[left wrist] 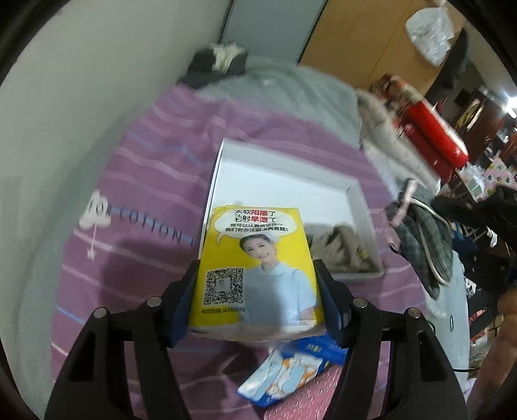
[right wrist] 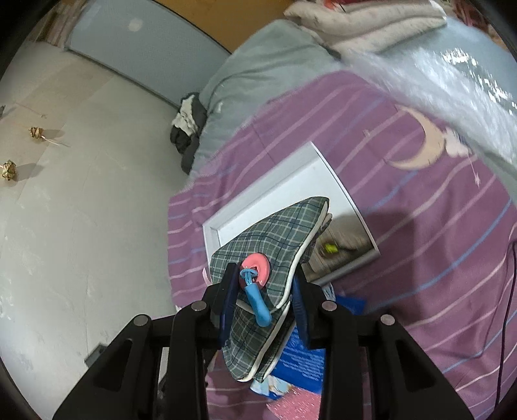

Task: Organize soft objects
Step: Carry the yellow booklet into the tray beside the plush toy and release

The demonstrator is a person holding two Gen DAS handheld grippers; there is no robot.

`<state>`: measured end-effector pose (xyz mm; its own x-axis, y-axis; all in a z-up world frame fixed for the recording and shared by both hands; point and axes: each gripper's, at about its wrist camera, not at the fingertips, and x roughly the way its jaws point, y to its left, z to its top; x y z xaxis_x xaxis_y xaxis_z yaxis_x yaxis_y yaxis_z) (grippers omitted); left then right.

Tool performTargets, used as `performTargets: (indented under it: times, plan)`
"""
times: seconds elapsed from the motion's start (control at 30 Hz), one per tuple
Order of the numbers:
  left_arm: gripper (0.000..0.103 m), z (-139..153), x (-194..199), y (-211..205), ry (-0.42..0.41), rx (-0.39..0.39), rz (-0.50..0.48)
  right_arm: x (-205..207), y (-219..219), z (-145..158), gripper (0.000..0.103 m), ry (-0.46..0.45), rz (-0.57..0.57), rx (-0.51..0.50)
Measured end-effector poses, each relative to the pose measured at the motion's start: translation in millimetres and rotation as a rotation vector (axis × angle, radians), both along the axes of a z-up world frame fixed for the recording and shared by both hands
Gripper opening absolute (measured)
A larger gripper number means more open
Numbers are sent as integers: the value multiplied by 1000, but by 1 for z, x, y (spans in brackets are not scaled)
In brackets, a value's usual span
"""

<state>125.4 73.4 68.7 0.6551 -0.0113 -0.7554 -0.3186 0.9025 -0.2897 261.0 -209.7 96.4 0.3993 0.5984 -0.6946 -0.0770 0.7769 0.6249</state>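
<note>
Left tool [left wrist: 257,287] clamps yellow packet [left wrist: 258,268] (right [right wrist: 263,295]: plaid pouch [right wrist: 268,258]).

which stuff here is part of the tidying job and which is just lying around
In the job:
yellow tissue pack, clamped in the left gripper
plaid pouch, clamped in the right gripper
white tray, a fuzzy item already inside

Lying about:
dark clothes by the wall
red box
folded blanket

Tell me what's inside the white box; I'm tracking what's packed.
The white box holds a beige furry item near one corner. The yellow packet and plaid pouch cover the rest.
</note>
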Motion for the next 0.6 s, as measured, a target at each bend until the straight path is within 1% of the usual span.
performTargets:
  times: [0.1,0.2,0.27,0.33,0.43,0.5,0.6]
  plan:
    - [67,8,6,-5,-72,50,5,12,9,10,31,-23,-3,3]
    - [67,7,21,-9,-124,81,-10,28,14,5,31,-30,-18,14]
    - [67,1,35,-9,-135,81,-8,38,16,-8,31,-20,-30,49]
    - [67,-6,51,-6,-117,69,-5,49,18,-22,31,-16,-43,86]
    - [67,-16,71,2,-91,14,23,66,26,-44,31,-32,-54,104]
    - [67,-25,84,6,-94,-49,35,74,33,-58,31,-58,-38,101]
    - [67,-48,93,0,-69,-122,16,77,42,-81,31,-84,-5,109]
